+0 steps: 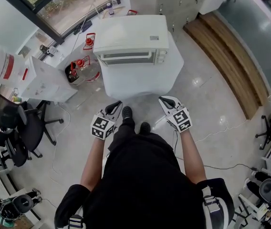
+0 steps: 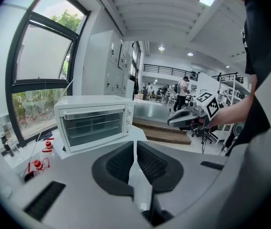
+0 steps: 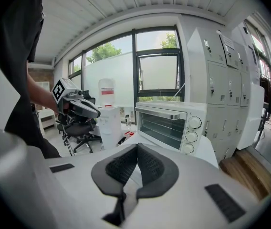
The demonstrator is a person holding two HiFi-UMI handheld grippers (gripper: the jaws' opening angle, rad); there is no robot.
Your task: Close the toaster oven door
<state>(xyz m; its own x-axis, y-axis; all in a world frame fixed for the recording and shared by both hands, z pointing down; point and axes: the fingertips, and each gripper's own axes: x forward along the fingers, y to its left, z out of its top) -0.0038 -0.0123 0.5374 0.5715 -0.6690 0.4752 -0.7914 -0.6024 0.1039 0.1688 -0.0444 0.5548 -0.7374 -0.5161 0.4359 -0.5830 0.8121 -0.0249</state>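
A white toaster oven (image 1: pixel 131 39) stands on a white table (image 1: pixel 135 82), and its glass door (image 1: pixel 126 57) is up against the front, closed. The oven also shows in the left gripper view (image 2: pixel 95 123) and in the right gripper view (image 3: pixel 171 123). My left gripper (image 1: pixel 116 104) and right gripper (image 1: pixel 164 100) hang side by side just short of the table's near edge, well clear of the oven. Both are shut with nothing between the pads. Each gripper appears in the other's view: the right gripper (image 2: pixel 190 118) and the left gripper (image 3: pixel 80 106).
Black office chairs (image 1: pixel 11 128) stand at the left. Red-capped canisters (image 1: pixel 78 68) sit on the floor beside the table. A wooden platform (image 1: pixel 226 56) runs along the right, with cables on the floor near it. White lockers (image 3: pixel 226 80) stand behind the oven.
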